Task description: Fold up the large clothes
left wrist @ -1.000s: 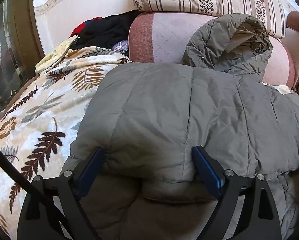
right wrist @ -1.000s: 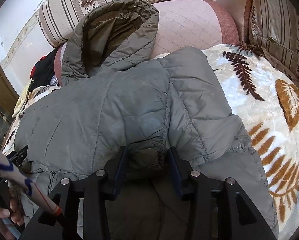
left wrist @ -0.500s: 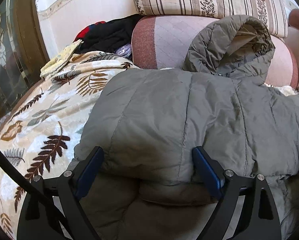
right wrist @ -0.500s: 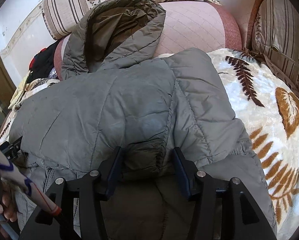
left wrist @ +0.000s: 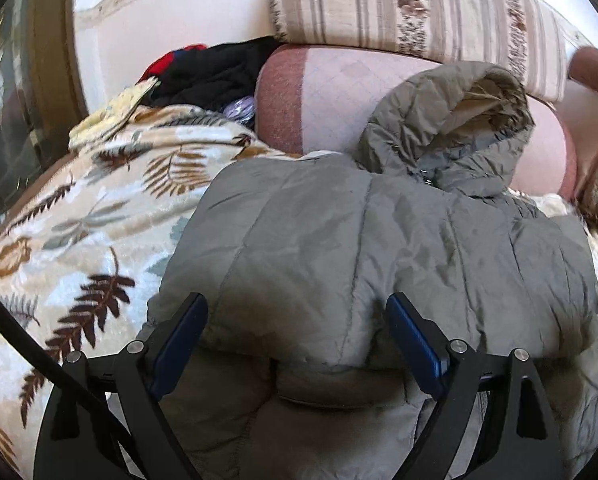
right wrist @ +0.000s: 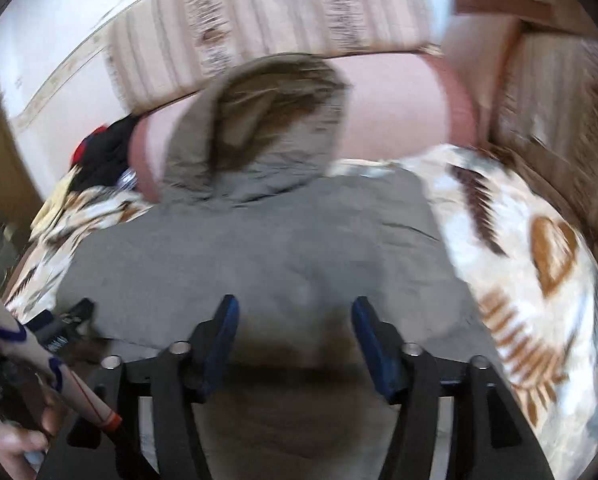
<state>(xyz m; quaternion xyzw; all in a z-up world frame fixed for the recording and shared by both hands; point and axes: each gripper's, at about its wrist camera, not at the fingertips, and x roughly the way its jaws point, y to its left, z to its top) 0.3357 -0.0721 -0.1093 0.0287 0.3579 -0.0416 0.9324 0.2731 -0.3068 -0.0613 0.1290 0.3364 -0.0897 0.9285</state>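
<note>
A grey-green hooded puffer jacket (left wrist: 339,240) lies folded on a sofa covered by a blanket, its hood (left wrist: 459,128) resting against a pink bolster. My left gripper (left wrist: 295,300) stands wide open over the jacket's near folded edge, which bulges between the blue pads (left wrist: 183,332). In the blurred right wrist view my right gripper (right wrist: 294,301) hangs above the jacket (right wrist: 259,256), its jaws opening, with nothing pressed between the pads. The dark sleeve cuff (right wrist: 295,364) lies loose below them. The left gripper's tip (right wrist: 59,328) shows at that view's left edge.
A leaf-patterned blanket (left wrist: 79,240) covers the seat on both sides of the jacket. Behind are the pink bolster (left wrist: 319,108), a striped cushion (left wrist: 419,8) and a pile of dark and red clothes (left wrist: 211,72). A person's hand (right wrist: 15,444) shows at lower left.
The right gripper's jaws spread apart and came off the sleeve cuff, and the gripper rose and drew back. The left gripper stayed as wide over the jacket's edge.
</note>
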